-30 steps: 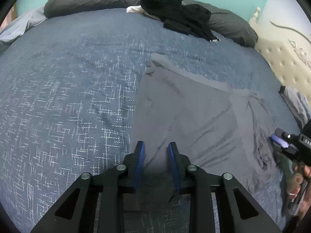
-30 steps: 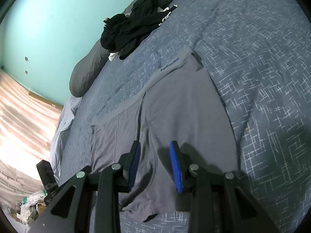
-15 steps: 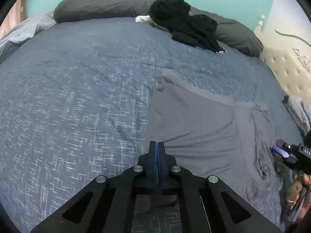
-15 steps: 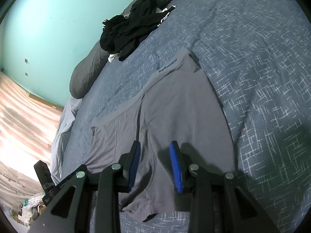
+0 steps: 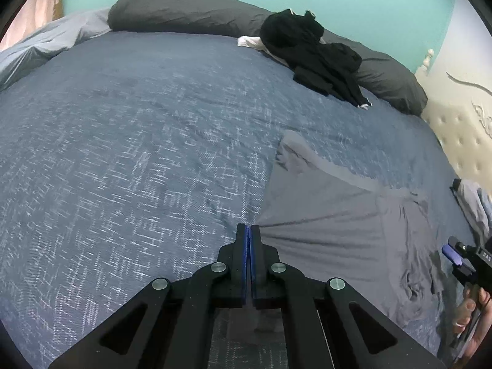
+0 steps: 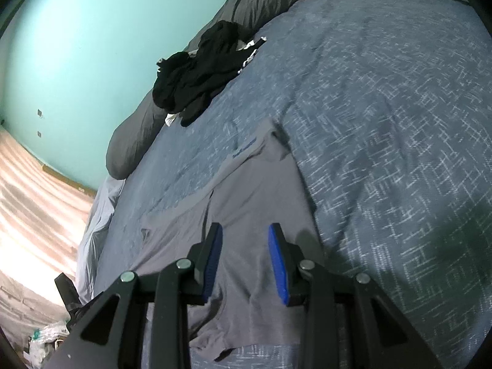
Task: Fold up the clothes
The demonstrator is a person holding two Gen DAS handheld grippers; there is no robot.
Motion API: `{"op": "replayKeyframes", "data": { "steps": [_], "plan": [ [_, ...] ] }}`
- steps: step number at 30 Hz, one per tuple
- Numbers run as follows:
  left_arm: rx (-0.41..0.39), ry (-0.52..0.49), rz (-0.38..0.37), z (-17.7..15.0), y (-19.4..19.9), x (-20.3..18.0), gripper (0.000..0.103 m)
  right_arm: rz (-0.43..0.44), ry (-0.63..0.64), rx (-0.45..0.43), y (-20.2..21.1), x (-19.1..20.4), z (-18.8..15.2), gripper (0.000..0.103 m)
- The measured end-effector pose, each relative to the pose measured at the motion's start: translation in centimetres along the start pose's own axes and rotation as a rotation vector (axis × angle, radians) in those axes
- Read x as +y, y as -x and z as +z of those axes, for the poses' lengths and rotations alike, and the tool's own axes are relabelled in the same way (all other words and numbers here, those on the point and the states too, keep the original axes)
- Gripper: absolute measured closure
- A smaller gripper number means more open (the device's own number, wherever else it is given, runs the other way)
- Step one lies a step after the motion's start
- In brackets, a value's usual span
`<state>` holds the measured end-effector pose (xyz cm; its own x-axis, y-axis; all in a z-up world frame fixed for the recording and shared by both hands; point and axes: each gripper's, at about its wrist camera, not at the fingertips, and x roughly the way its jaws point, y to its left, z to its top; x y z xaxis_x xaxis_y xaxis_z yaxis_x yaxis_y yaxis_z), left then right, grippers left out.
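Grey boxer briefs [image 5: 332, 215] lie spread on the blue bedspread [image 5: 138, 153]. My left gripper [image 5: 248, 228] is shut on their near left edge, and taut creases fan out from the pinched spot. Seen from the right wrist, the briefs [image 6: 255, 190] stretch away with the waistband at the far end. My right gripper [image 6: 245, 227] hovers open just over the cloth with nothing between its blue pads. The left wrist view shows the right gripper [image 5: 455, 255] at the briefs' right edge, held by a hand [image 5: 473, 316].
A pile of black clothes [image 5: 313, 58] rests against dark grey pillows [image 5: 184, 9] at the far side of the bed. A cream tufted headboard [image 5: 458, 117] stands at the right. A pale blue sheet [image 5: 40, 46] hangs off the far left.
My left gripper's jaws closed on the briefs' edge, then rose and drew the cloth taut. The right gripper shifted a little over the briefs and stayed open.
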<state>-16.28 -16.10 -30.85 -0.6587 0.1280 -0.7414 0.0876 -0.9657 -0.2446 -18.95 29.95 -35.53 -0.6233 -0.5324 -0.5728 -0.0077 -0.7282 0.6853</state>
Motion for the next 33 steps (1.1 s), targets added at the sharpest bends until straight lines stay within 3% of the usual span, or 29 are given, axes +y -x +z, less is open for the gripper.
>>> {"op": "replayKeyframes", "data": {
  "steps": [27, 33],
  "plan": [
    [0.035, 0.132, 0.06, 0.0, -0.5, 5.1, 0.102, -0.031, -0.036, 0.017, 0.1, -1.3, 0.5, 0.072],
    [0.056, 0.15, 0.015, -0.3, -0.6, 4.8, 0.102, -0.031, -0.052, 0.029, 0.0, -1.7, 0.4, 0.072]
  ]
}}
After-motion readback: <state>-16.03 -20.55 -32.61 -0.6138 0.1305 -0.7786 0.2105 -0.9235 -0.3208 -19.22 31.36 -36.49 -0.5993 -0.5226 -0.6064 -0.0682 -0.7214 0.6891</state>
